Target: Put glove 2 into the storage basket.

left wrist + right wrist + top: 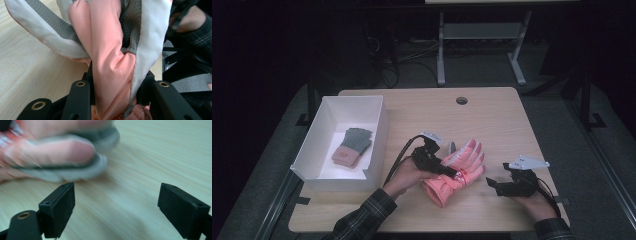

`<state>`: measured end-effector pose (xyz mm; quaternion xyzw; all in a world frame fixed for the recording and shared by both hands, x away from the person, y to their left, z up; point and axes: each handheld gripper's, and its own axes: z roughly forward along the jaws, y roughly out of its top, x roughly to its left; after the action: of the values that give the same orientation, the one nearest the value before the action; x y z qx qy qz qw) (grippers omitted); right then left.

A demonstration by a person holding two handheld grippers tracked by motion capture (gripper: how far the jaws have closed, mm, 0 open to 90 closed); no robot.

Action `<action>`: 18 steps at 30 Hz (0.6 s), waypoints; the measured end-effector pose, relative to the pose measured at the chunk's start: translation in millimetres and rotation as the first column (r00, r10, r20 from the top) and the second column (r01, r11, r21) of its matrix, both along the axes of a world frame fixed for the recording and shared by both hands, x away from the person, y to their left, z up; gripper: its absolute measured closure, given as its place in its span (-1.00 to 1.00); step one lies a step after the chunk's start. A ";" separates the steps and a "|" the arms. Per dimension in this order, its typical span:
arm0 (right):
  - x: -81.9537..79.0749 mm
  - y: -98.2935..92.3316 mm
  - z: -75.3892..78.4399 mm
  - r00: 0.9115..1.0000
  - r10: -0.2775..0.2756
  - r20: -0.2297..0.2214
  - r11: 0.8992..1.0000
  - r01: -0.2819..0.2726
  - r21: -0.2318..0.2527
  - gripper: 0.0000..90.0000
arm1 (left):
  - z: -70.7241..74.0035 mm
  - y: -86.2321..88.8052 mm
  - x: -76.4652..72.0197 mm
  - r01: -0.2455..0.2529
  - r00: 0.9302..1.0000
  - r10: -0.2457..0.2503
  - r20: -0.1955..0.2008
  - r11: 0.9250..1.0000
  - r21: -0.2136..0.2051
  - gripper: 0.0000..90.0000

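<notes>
Pink fabric glove with grey-white palm panels [455, 175] lies centre-low in the high view on the light wooden table [492, 120], fingers pointing to upper right, cuff toward lower left. Left gripper [452, 172] comes in from lower left and is clamped across the glove's middle; in the left gripper view the pink and white fabric [112, 70] is bunched between both black jaws, pads pressing on it. Right gripper [492, 184] sits lower right of the glove, just apart from it, jaws spread wide with nothing between them; right gripper view shows bare wood between the jaws and blurred glove fingers [62, 157] at upper left. White open cardboard box [379, 145] at left of the table holds a folded grey-green and pink glove [352, 146]
</notes>
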<state>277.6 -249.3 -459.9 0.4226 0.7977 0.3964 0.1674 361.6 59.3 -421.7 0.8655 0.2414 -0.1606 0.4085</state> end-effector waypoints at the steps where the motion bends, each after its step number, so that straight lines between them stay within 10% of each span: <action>1: 1.4 -0.8 -1.9 1.000 -0.008 -0.001 1.000 0.008 -0.007 -0.69 | 1.7 0.9 -0.1 -0.005 1.000 0.005 0.003 1.000 -0.005 0.41; 18: 9.7 -4.1 -20.2 0.997 -0.078 0.000 0.989 0.077 -0.125 -0.74 | 45.7 23.7 -1.0 -0.109 0.991 0.112 0.077 0.993 -0.051 0.41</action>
<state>287.4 -253.4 -480.1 0.4429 0.8043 0.3379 0.2067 360.6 83.0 -376.0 0.8467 0.2688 -0.1088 0.4461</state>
